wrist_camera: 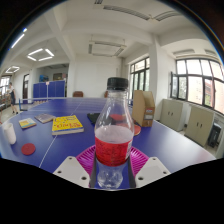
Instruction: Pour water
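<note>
**Bottle Handling Before the Pour**

Working from left to right on the blue table [160, 140]: a red disc [28, 149] lies at the near left, small flat items sit behind it, then a yellow book [67, 124]. The bottle [114, 135] stands upright at the centre, between the gripper [112, 172] fingers, over a pink mat [132, 157]. A cardboard box [145, 107] stands beyond it to the right.

Whether the fingers are pressing on the bottle or merely flanking it cannot be told from this view, so check contact before lifting.

Expect a clear, thin-walled plastic body that will flex under pressure and may slip (smooth surface). It appears partly filled, so judge it moderately heavy, with liquid that shifts when you tilt. Take hold at the red label band [113, 146], mid-body, where the wall is likely stiffest. The dark cap [117, 84] appears fitted.

The label writing cannot be read; no brand can be confirmed.
</note>
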